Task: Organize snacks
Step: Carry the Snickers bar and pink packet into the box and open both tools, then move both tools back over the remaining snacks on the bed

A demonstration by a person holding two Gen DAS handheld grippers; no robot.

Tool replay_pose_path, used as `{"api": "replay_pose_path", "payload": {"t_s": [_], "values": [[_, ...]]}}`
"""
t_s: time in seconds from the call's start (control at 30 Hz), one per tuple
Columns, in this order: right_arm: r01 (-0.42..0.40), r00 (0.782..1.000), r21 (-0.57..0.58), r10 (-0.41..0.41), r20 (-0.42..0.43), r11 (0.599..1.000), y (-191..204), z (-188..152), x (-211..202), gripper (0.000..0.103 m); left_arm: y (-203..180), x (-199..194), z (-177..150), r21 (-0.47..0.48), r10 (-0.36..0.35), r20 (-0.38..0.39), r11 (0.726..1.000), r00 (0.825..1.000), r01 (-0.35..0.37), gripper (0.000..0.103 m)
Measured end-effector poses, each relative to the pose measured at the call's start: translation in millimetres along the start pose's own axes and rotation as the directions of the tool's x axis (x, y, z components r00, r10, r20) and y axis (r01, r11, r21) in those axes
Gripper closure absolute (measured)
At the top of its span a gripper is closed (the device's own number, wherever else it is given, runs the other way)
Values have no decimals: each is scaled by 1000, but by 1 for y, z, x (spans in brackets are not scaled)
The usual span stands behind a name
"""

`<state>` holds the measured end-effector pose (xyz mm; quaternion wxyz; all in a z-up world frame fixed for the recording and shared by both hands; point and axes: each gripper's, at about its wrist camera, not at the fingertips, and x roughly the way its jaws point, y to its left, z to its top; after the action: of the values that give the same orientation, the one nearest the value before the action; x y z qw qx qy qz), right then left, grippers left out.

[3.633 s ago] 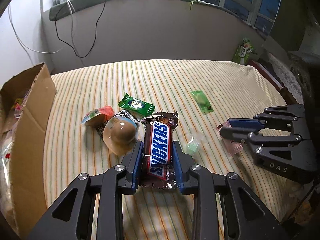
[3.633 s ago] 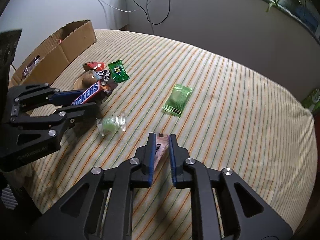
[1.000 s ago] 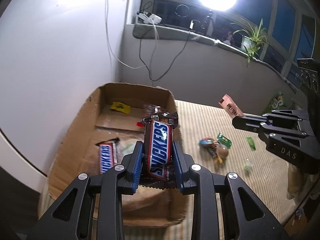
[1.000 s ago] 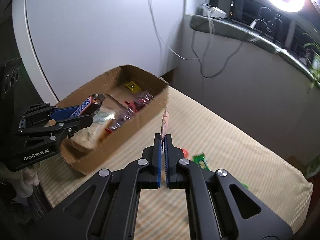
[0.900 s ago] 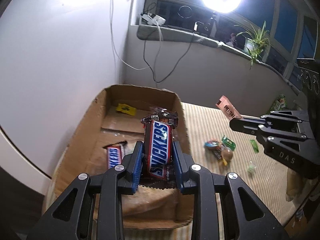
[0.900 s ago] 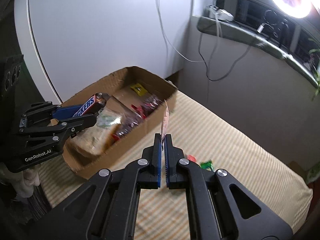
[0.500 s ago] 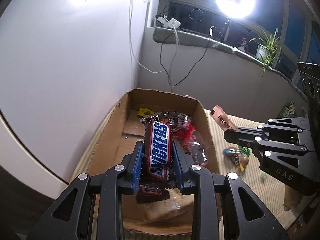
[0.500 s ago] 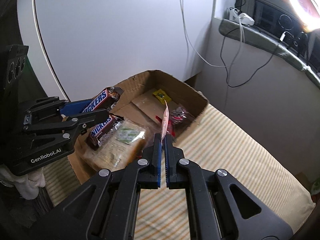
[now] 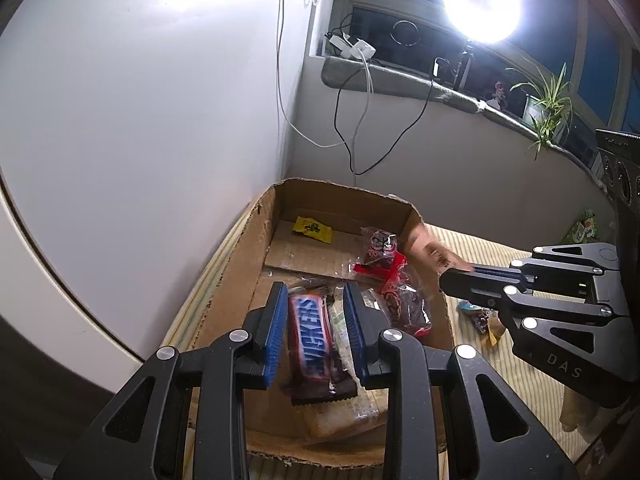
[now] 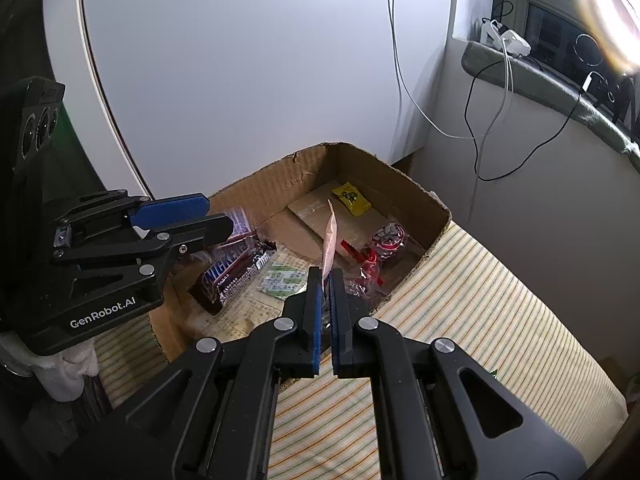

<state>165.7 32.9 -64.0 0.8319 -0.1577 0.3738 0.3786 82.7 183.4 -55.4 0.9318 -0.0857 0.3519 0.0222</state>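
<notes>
The cardboard box (image 9: pixel 340 192) (image 10: pixel 272 184) holds several snacks. My left gripper (image 9: pixel 316 292) (image 10: pixel 218 216) hangs over its near end with the pads a bar's width apart and touching nothing. Through that gap a Snickers bar (image 9: pixel 314 340) shows lower down in the box. In the right wrist view a blurred Snickers bar (image 10: pixel 240 222) tips down just off the left fingertips, above another Snickers (image 10: pixel 232 270) lying in the box. My right gripper (image 10: pixel 326 276) (image 9: pixel 444 280) is shut on a thin pink packet (image 10: pixel 330 236) (image 9: pixel 426 246), held upright over the box's right side.
In the box lie a yellow packet (image 9: pixel 312 230), red and dark wrapped snacks (image 9: pixel 384 248) and a green-white packet (image 10: pixel 284 276). Loose snacks (image 9: pixel 480 316) remain on the striped cloth (image 10: pixel 480 300). A white wall stands left; cables, a sill and a ring lamp (image 9: pixel 480 4) behind.
Both grippers have moved from the cloth to above the box. The Snickers bar that filled the left jaws has left them and dropped toward the box. The right still holds the pink packet.
</notes>
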Motion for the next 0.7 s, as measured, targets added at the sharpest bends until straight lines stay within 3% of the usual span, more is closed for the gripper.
{"api": "replay_pose_path", "payload": {"t_s": [0.1, 0.17, 0.23, 0.43, 0.7], "values": [[4, 1000, 3, -4, 2, 1000, -1, 0, -2, 89, 0, -3, -1, -4, 7, 5, 1000, 1000, -7, 76], [17, 1000, 6, -17, 13, 1000, -1, -1, -5, 66, 1, -5, -1, -6, 8, 8, 1000, 1000, -8, 76], [22, 999, 12, -22, 26, 1000, -2, -2, -11, 57, 0, -7, -1, -7, 8, 12, 1000, 1000, -8, 76], [48, 997, 14, -49, 53, 999, -7, -8, -26, 41, -8, -16, -1, 2, 3, 23, 1000, 1000, -3, 76], [73, 995, 39, -76, 71, 997, -19, -19, -49, 37, -30, -29, -5, 35, -14, 40, 999, 999, 12, 76]]}}
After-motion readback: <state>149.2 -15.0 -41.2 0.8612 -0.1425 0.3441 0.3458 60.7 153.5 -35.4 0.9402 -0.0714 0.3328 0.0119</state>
